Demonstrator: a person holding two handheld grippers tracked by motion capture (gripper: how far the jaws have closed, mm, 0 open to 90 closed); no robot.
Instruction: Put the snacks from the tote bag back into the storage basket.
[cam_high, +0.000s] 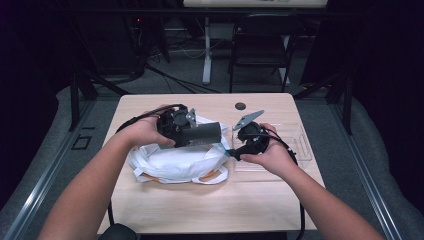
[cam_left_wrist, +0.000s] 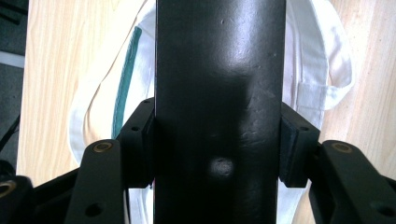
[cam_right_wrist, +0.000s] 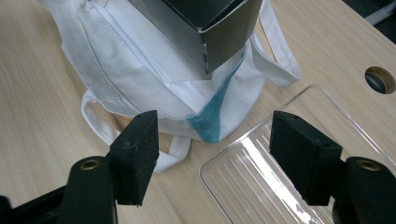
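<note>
Left gripper view: left tongs (cam_left_wrist: 218, 144) clamp dark box (cam_left_wrist: 219, 93); right tongs (cam_right_wrist: 219, 154) agape, seemingly empty.

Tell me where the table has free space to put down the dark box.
The table is bare along the near edge, before the white bag, and on the far strip beside the round hole. The middle is crowded: bag, clear tray, both tools.

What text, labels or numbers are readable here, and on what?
None readable.
dark box: plain surface, no lettering.
white bag: only a teal patch, no words.
clear tray: no markings.
table: bare wood, no label.
</note>
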